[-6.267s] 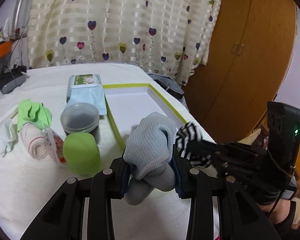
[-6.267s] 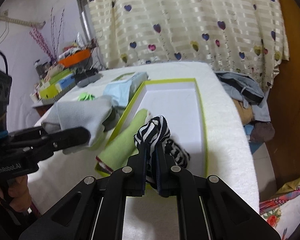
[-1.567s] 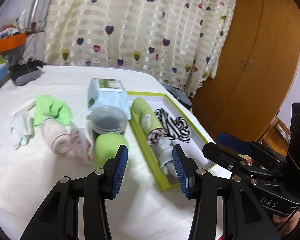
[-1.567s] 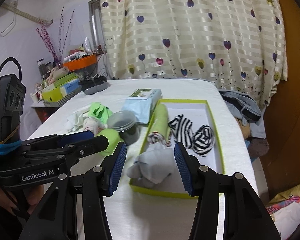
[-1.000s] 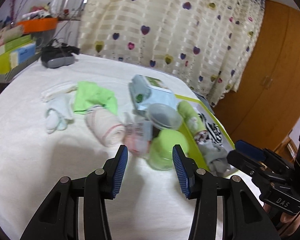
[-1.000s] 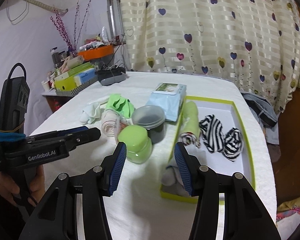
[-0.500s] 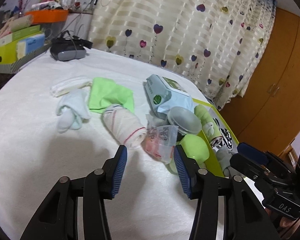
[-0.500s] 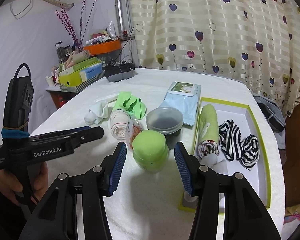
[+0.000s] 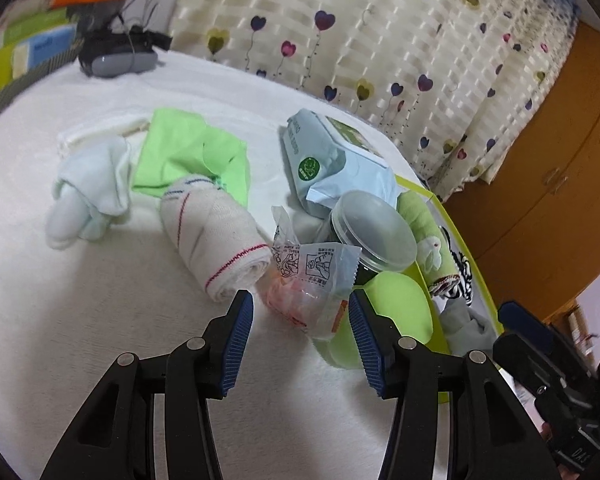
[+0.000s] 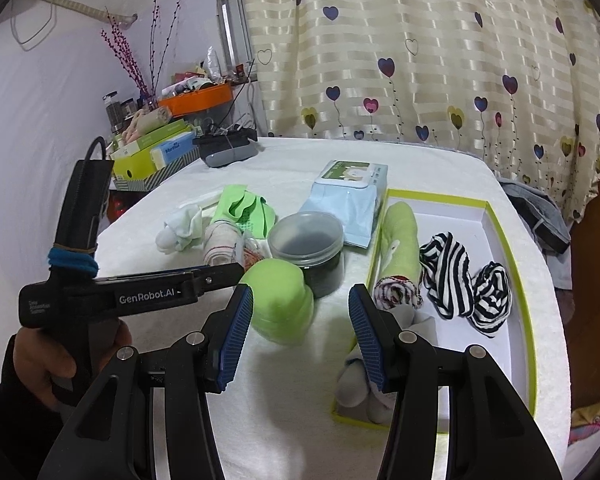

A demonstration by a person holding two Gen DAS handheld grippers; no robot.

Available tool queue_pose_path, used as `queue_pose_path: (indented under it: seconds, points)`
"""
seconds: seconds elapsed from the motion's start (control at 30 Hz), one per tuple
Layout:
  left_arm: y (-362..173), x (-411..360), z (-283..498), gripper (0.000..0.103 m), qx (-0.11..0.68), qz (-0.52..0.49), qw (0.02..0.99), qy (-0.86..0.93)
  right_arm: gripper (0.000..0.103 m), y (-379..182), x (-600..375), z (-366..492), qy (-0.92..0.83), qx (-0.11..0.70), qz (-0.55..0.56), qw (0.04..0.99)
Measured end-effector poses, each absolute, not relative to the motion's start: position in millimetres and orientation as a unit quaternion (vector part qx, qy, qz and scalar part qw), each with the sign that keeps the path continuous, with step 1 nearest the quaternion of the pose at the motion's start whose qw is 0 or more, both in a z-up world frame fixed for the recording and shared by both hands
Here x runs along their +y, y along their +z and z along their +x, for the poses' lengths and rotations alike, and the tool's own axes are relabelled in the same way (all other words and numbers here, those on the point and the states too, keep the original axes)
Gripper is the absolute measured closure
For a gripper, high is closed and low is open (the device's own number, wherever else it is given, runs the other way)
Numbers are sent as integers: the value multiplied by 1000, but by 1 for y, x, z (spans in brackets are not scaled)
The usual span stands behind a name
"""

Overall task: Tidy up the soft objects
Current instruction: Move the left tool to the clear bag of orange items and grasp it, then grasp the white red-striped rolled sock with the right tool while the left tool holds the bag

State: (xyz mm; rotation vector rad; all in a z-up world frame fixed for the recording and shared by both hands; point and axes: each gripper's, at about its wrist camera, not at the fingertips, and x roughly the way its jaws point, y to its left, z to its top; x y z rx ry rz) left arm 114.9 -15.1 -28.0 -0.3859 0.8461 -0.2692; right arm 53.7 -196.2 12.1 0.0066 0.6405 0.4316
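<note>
My left gripper is open, low over the white tablecloth. A crinkled clear plastic packet lies just ahead of its tips, untouched. To the packet's left lie a rolled white cloth with red and blue lines, a pale blue sock and a green cloth. My right gripper is open and empty, hanging back over the table. The green-rimmed white box holds a green rolled towel, two striped socks and a grey sock.
A green-lidded jar, a clear-lidded dark jar and a wipes pack stand between the loose cloths and the box. A grey device and stacked boxes sit at the far left edge. A wardrobe stands on the right.
My left gripper has swung left and come down closer to the plastic packet and the rolled cloth, with its jaws slightly wider. The right gripper has stayed almost still.
</note>
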Motion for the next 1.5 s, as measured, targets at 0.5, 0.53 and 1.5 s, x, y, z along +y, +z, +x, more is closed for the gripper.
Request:
queue_pose_path:
  seconds: [0.5,0.53,1.5]
  points:
    - [-37,-20,128,82,421,-205,874,-127,52,12,-204,57,212,308,14,927]
    - [-37,-20,128,83,420,-204,875,-127,52,11,-204,57,213,308,13,927]
    - [-10,71,74,85,328,-234,911,-90,52,14,-111,84,256,334,-67,905]
